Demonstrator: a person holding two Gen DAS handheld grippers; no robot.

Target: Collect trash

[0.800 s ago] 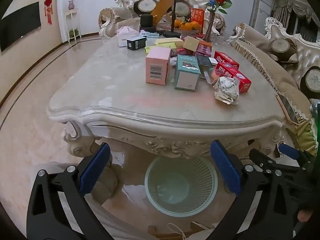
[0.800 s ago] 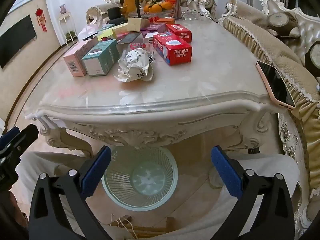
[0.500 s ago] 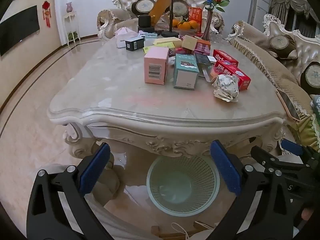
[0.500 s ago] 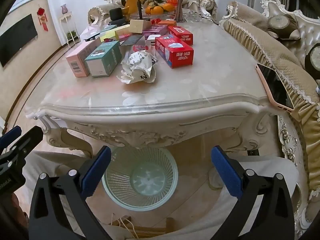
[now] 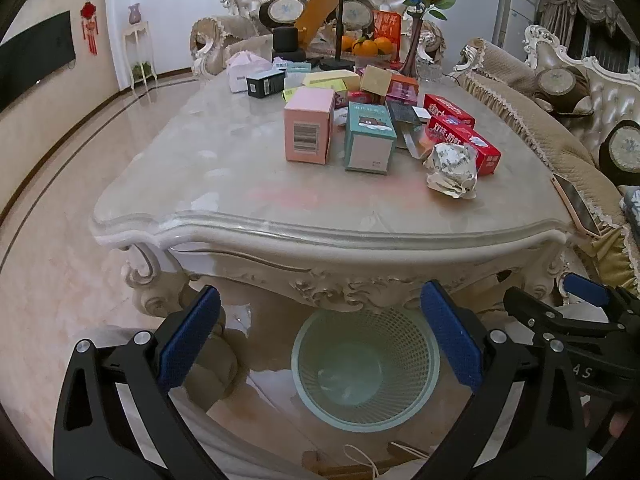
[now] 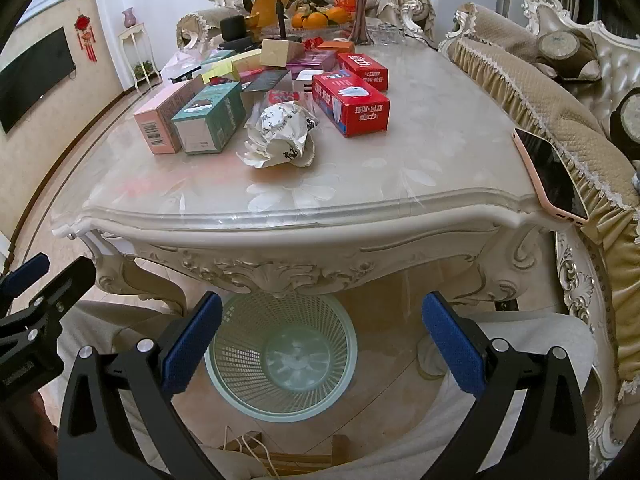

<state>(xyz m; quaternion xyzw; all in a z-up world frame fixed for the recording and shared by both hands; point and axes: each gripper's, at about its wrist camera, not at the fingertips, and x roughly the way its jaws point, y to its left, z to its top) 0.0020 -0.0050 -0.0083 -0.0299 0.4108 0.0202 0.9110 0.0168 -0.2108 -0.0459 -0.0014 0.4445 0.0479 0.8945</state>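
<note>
Left gripper [image 5: 320,344]: jaws spread wide, nothing between the blue pads, held off the table's near edge and angled down over the floor. Right gripper [image 6: 322,346]: likewise wide open and empty, alongside the left one.

Crumpled paper wrapper [image 6: 280,136]: on the table top [image 6: 400,168], just in front of the red tissue box [image 6: 352,108], possibly touching it, and just right of the teal box [image 6: 210,118]. Bare marble between wrapper and near edge.

Pale green mesh bin [image 6: 280,354]: on the floor below the carved near edge, partly tucked under the table, mouth open upward, appears empty. Seen between the fingers in both wrist views.

Pink box [image 5: 308,130]: upright, left of the teal box. Behind these, a dense cluster of cartons reaching to the far end.

Left half and right flank of the top largely unoccupied. Pink-cased phone [image 6: 552,172] on the sofa arm at the table's right corner, lying along the arm's table-side edge.
</note>
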